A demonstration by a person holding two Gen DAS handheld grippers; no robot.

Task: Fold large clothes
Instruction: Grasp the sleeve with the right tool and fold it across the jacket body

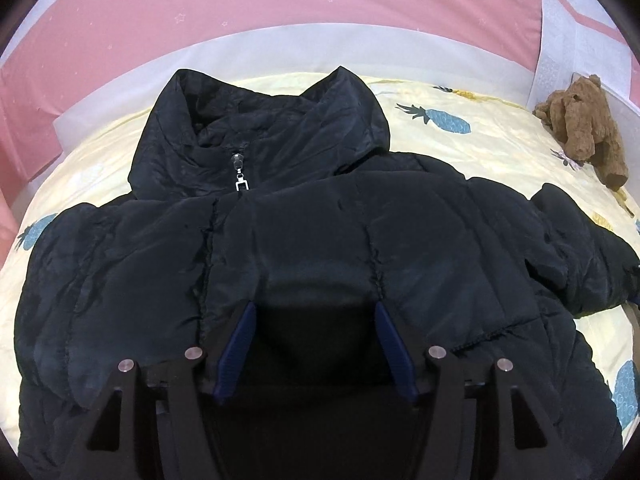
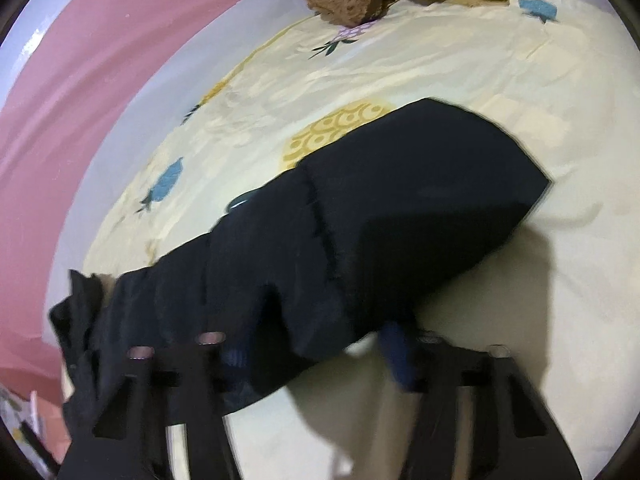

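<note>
Left tongs (image 1: 316,316) wide above jacket (image 1: 320,240); right tongs (image 2: 316,344) wide astride sleeve (image 2: 380,200). I fear slippery padding escapes grip.

Both views low, close over jacket (image 1: 320,240)

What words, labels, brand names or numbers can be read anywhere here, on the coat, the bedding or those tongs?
None: no readable text shows in either view.
Black puffer jacket: no label or logo shows; its zipper pull is plain metal.
Yellow bedsheet: only printed pineapples, no lettering.
Brown teddy bear: no tag visible.
Left tongs and right tongs: no markings seen; the right wrist view is motion-blurred.
</note>
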